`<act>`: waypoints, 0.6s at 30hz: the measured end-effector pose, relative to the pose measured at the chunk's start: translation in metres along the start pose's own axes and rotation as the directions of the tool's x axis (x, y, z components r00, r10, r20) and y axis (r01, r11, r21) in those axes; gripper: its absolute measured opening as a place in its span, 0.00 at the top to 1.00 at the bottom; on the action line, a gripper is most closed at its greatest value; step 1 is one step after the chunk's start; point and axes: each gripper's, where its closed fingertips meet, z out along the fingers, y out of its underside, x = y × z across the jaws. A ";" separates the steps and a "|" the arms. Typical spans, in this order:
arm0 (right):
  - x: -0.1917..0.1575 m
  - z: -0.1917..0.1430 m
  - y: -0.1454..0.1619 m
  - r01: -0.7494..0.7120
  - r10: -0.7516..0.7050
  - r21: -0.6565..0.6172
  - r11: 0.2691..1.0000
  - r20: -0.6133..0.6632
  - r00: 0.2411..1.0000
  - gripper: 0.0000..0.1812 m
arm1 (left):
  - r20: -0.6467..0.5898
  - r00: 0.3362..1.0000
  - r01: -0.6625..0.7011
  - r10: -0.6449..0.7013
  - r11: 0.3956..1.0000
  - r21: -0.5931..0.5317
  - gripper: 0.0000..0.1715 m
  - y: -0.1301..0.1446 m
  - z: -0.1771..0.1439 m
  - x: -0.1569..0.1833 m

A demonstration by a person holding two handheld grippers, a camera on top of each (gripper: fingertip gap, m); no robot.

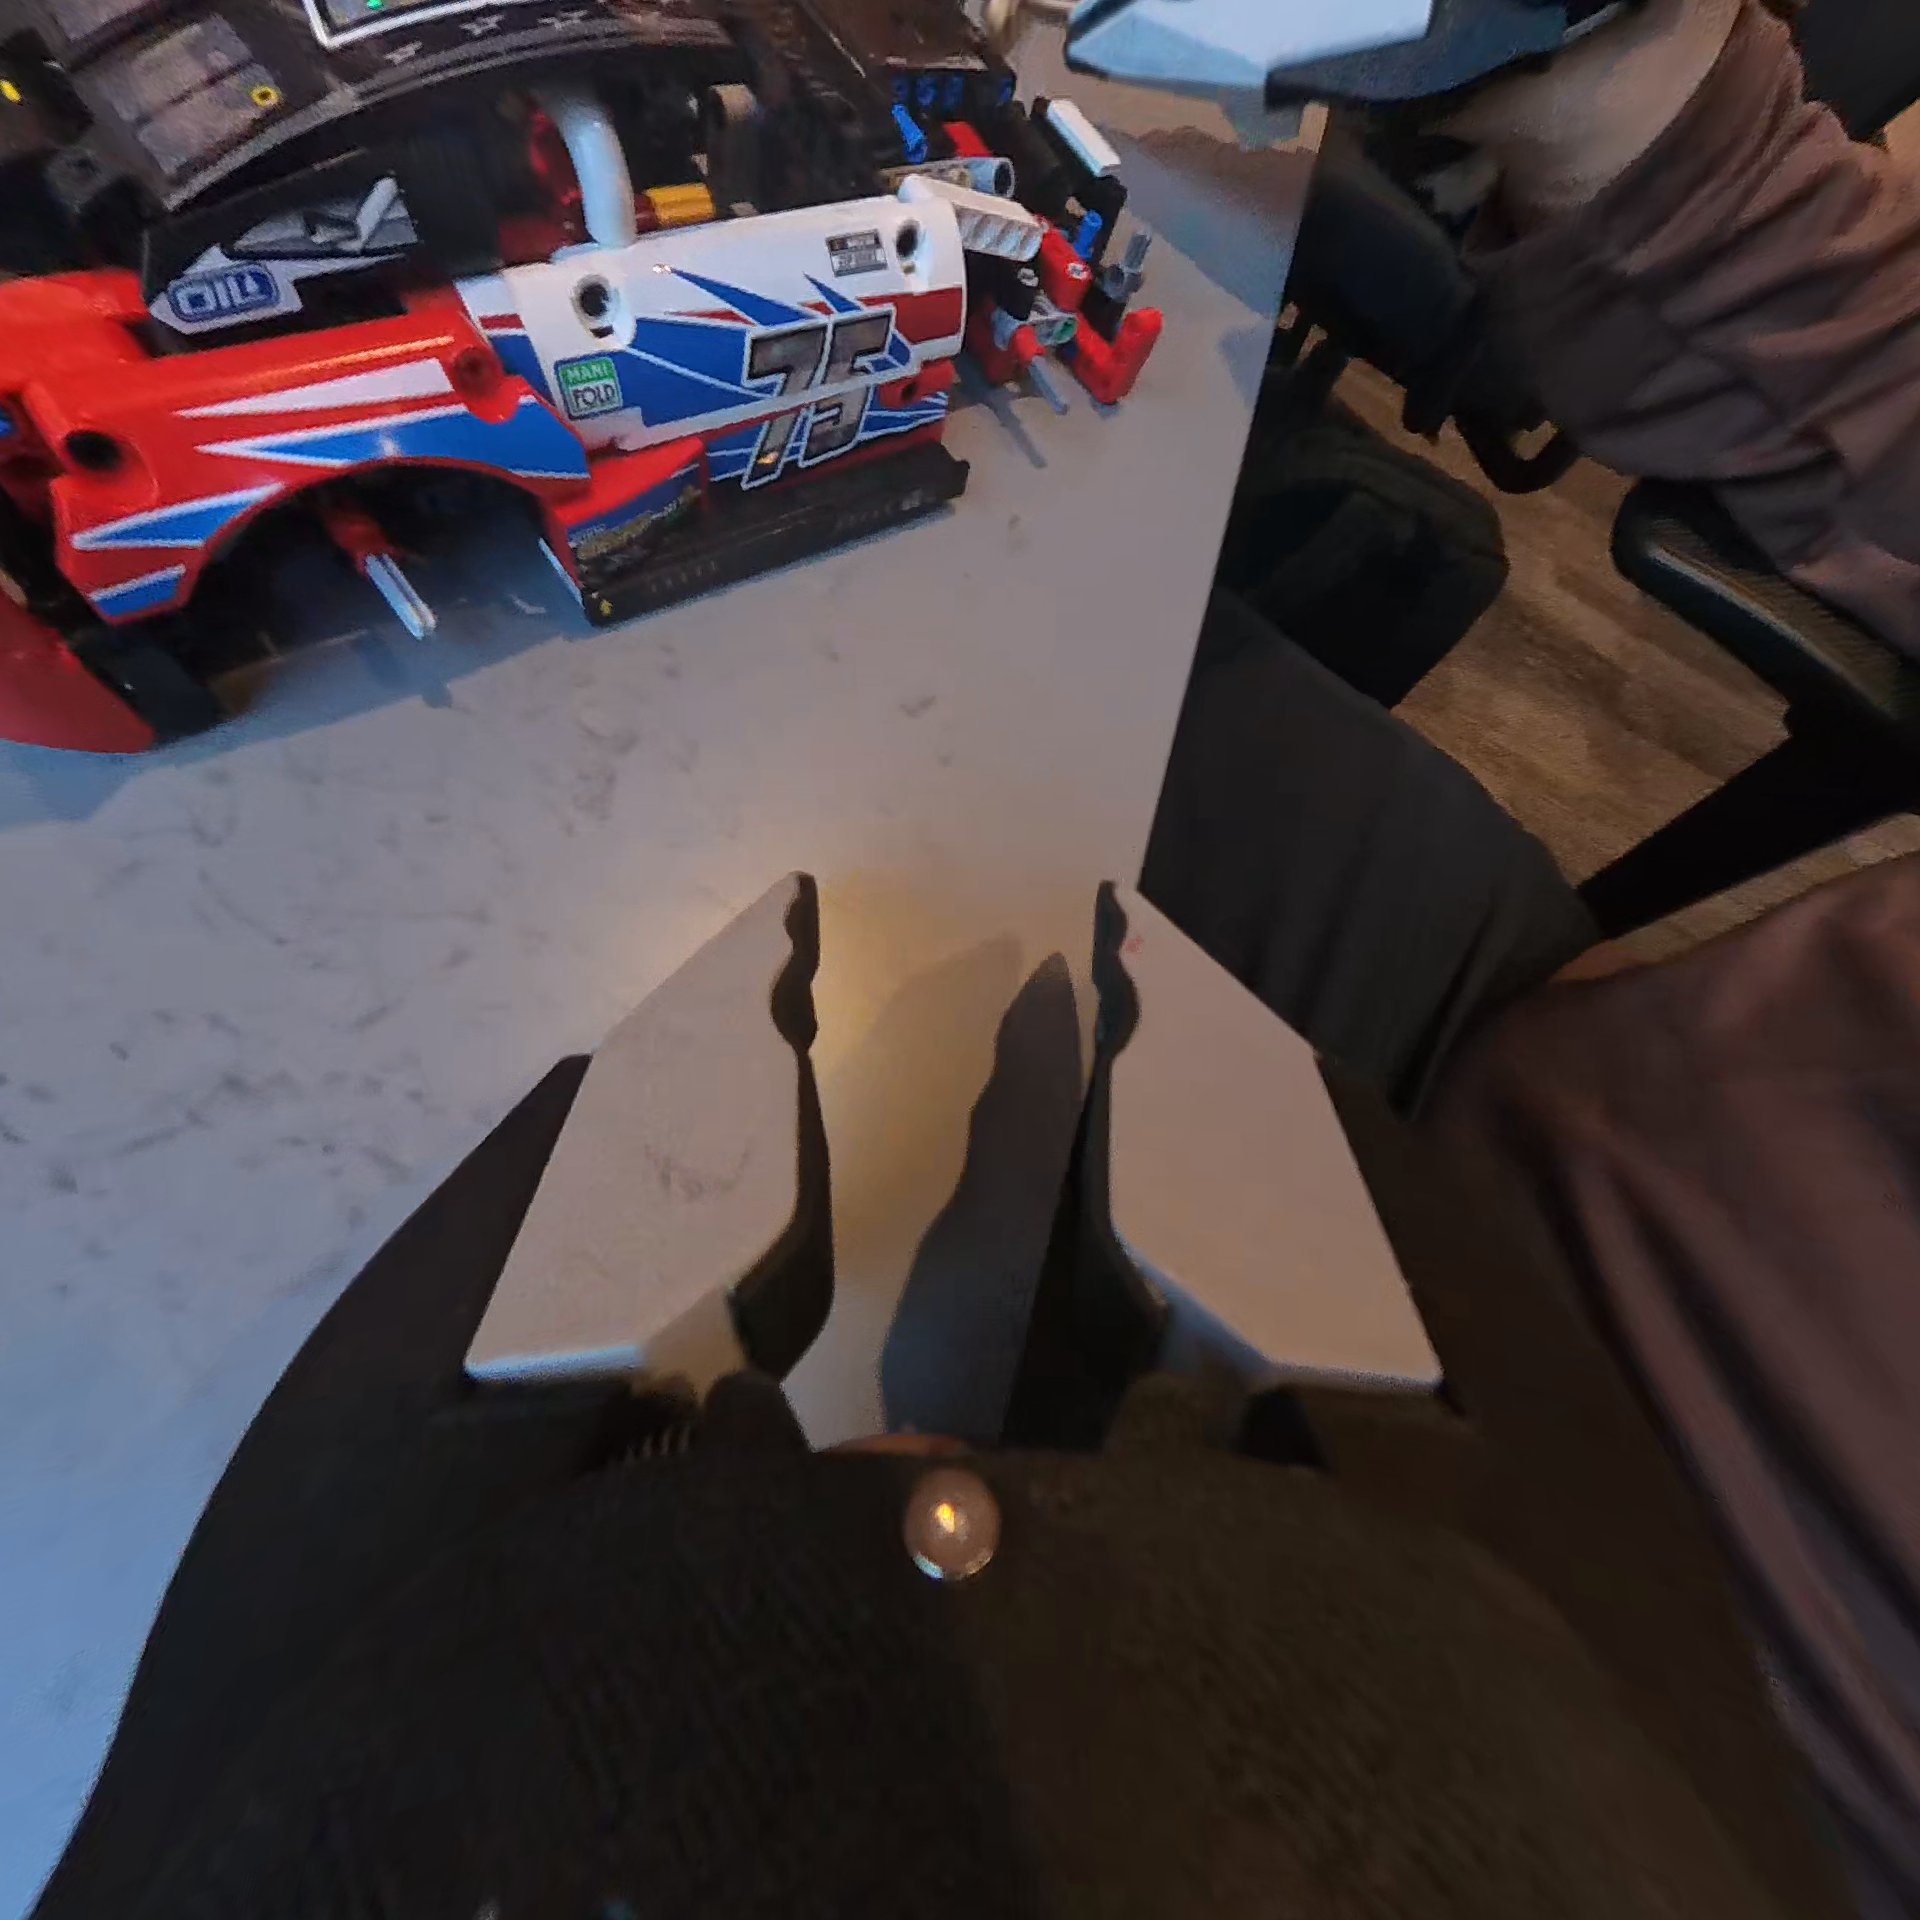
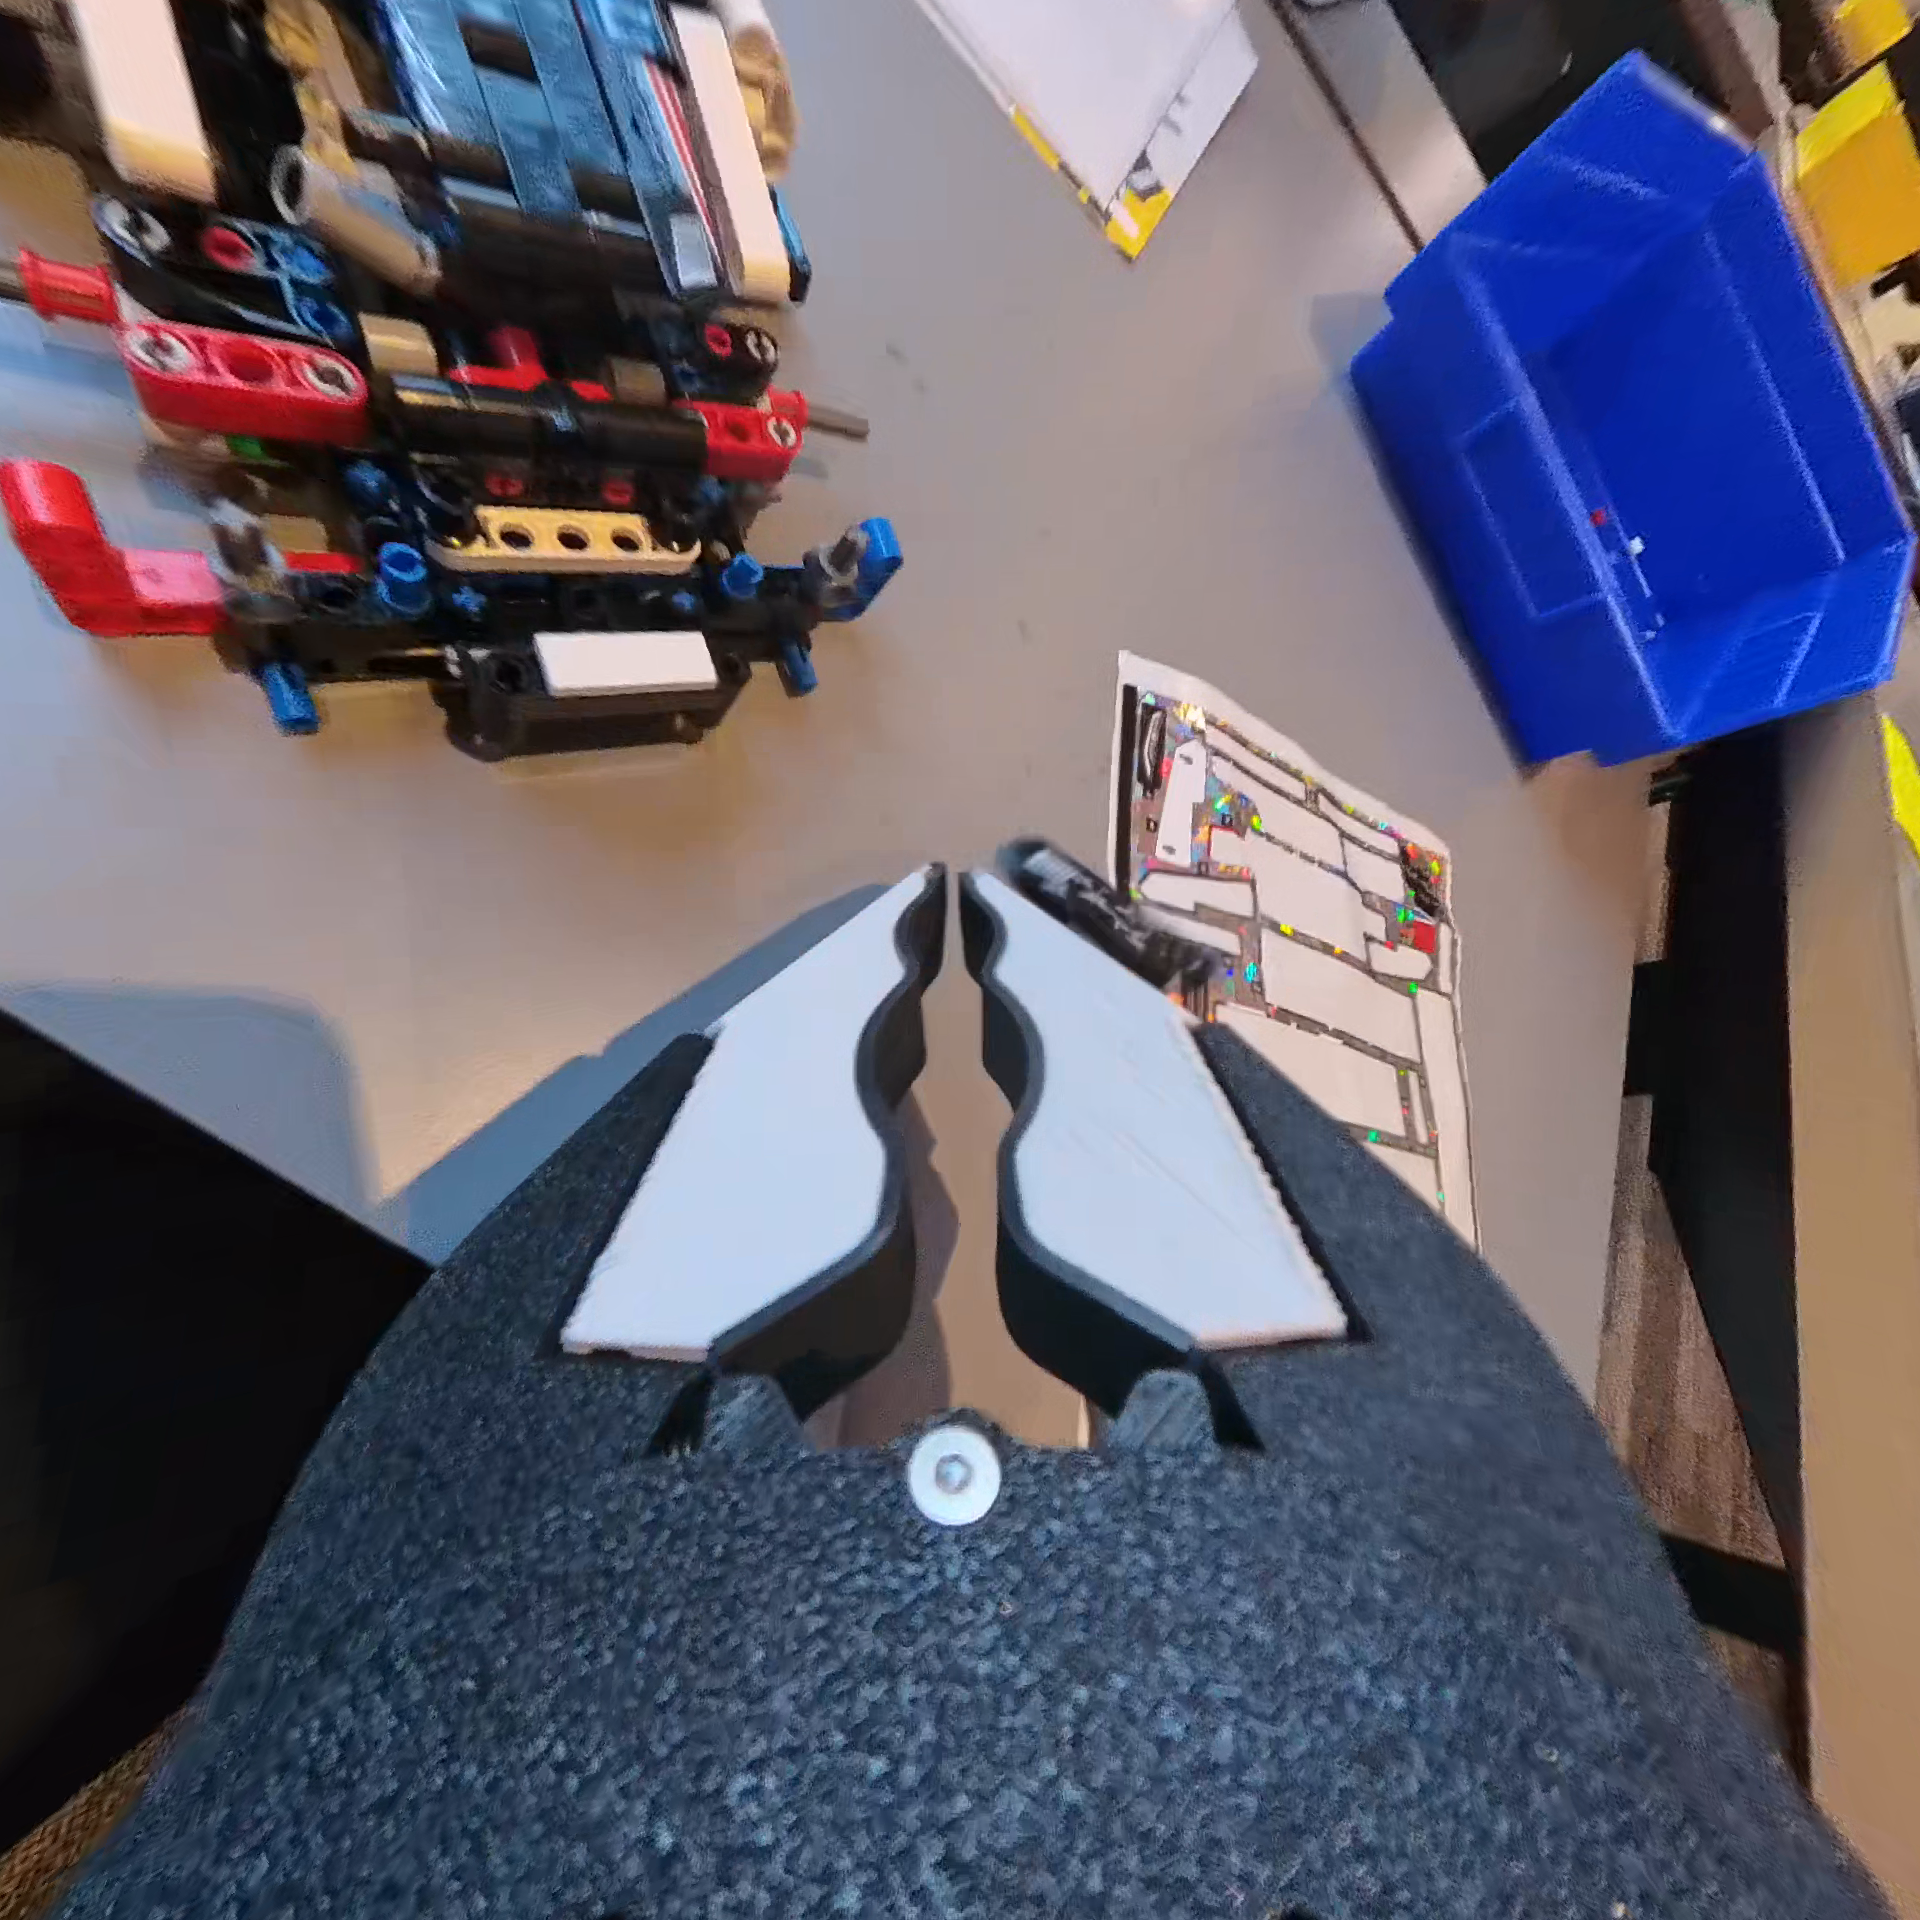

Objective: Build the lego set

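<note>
The lego race car (image 1: 520,395), red, white and blue, stands at the upper left of the left wrist view; its open black, red and blue frame end (image 2: 468,436) fills the upper left of the right wrist view. My left gripper (image 1: 956,894) is open and empty above the table (image 1: 520,883) near its right edge. My right gripper (image 2: 951,878) is shut, its tips together with nothing visible between them, above the table. A sticker sheet (image 2: 1330,935) lies just right of it. A black strip (image 2: 1091,914) shows beside the right finger, partly hidden by it.
A blue bin (image 2: 1631,416) stands at the far right of the table. A booklet (image 2: 1122,94) lies at the back. Past the table edge are a black chair (image 1: 1766,644) and a person's sleeve (image 1: 1662,260). Left tips to right tips: about 30 cm.
</note>
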 end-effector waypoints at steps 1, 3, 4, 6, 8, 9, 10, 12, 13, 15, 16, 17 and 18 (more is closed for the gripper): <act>0.000 0.001 0.003 -0.005 0.005 -0.009 1.000 0.007 1.000 0.96 | -0.005 1.000 0.002 -0.002 1.000 0.006 0.71 -0.003 0.001 -0.001; -0.003 -0.004 -0.002 -0.046 0.044 0.032 0.998 0.041 0.998 0.96 | -0.026 1.000 0.003 -0.002 1.000 0.019 0.72 -0.008 0.002 -0.001; -0.005 -0.010 -0.009 -0.070 0.066 0.072 0.995 0.060 0.996 0.96 | -0.024 1.000 0.001 0.000 1.000 0.027 0.73 -0.010 0.003 -0.004; -0.013 -0.027 -0.034 -0.109 0.088 0.178 0.978 0.123 0.989 0.97 | 0.008 1.000 -0.018 0.017 0.998 0.062 0.74 -0.019 0.002 -0.011; -0.032 -0.042 -0.067 -0.144 0.085 0.279 0.950 0.214 0.973 1.00 | 0.066 0.996 -0.061 0.052 0.988 0.138 0.73 -0.037 0.000 -0.020; -0.044 -0.044 -0.081 -0.159 0.080 0.303 0.940 0.258 0.963 1.00 | 0.085 0.994 -0.086 0.072 0.981 0.175 0.72 -0.049 0.000 -0.022; -0.055 -0.043 -0.090 -0.169 0.078 0.299 0.939 0.293 0.953 1.00 | 0.098 0.991 -0.109 0.091 0.975 0.195 0.71 -0.060 0.000 -0.024; -0.074 -0.033 -0.100 -0.170 0.073 0.267 0.949 0.336 0.939 0.97 | 0.101 0.984 -0.162 0.145 0.969 0.188 0.69 -0.078 0.005 -0.024; -0.079 -0.027 -0.101 -0.168 0.076 0.249 0.954 0.341 0.937 0.95 | 0.116 0.978 -0.194 0.175 0.966 0.174 0.68 -0.085 0.008 -0.026; -0.088 -0.016 -0.099 -0.146 0.068 0.205 0.968 0.347 0.935 0.95 | 0.176 0.953 -0.272 0.246 0.951 0.146 0.67 -0.095 0.014 -0.032; -0.092 -0.012 -0.097 -0.126 0.053 0.191 0.973 0.345 0.937 0.96 | 0.213 0.938 -0.306 0.275 0.943 0.129 0.66 -0.098 0.017 -0.037; -0.093 -0.009 -0.096 -0.105 0.039 0.184 0.977 0.327 0.944 0.96 | 0.257 0.922 -0.327 0.291 0.938 0.112 0.65 -0.099 0.017 -0.044; -0.092 -0.008 -0.096 -0.084 0.024 0.187 0.979 0.303 0.953 0.97 | 0.298 0.905 -0.347 0.304 0.932 0.103 0.64 -0.099 0.015 -0.051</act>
